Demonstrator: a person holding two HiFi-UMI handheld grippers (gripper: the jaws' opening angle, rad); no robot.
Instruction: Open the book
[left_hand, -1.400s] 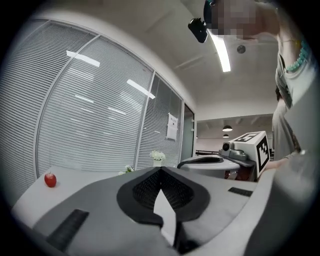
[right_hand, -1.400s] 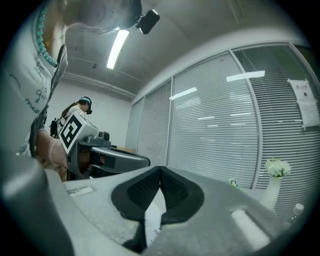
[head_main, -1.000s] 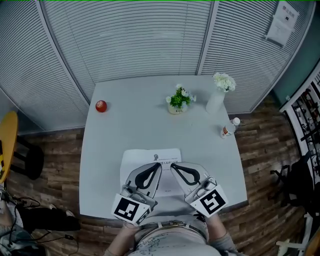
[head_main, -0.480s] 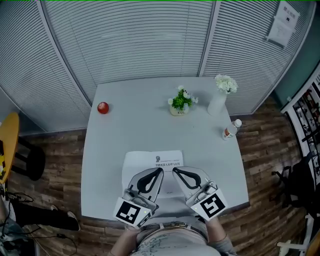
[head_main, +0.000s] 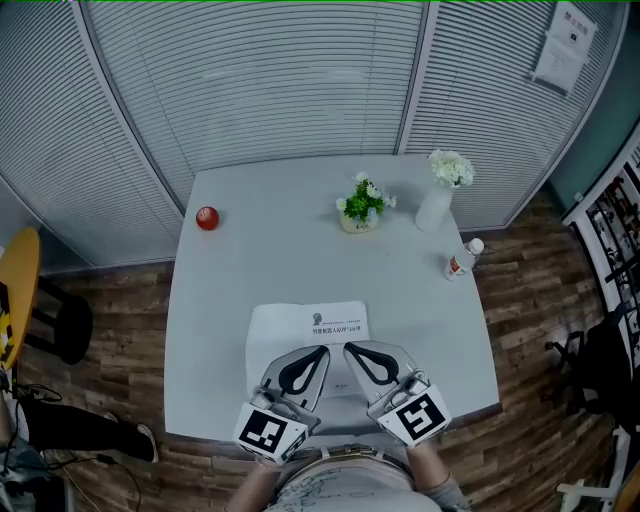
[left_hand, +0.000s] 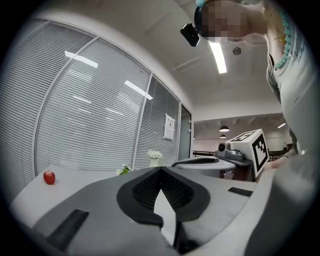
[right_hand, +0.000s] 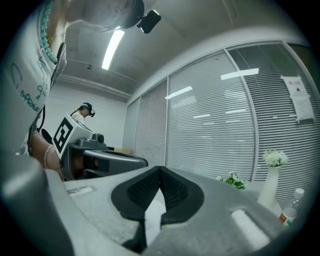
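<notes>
A closed white book (head_main: 300, 322) with small dark print on its cover lies flat near the front edge of the grey table (head_main: 250, 250). Both grippers hover low over its near half, side by side, tips pointing away from the person. My left gripper (head_main: 322, 351) has its jaws together with nothing between them; the left gripper view shows its tips (left_hand: 161, 169) meeting. My right gripper (head_main: 347, 350) is shut too, tips (right_hand: 160, 168) touching and empty. A narrow gap separates the two gripper tips. Whether either touches the cover cannot be told.
A red apple (head_main: 207, 218) sits at the table's far left. A small potted plant (head_main: 361, 204), a white vase with flowers (head_main: 440, 195) and a small bottle (head_main: 460, 259) stand at the far right. Slatted blinds wall the far side; wooden floor surrounds the table.
</notes>
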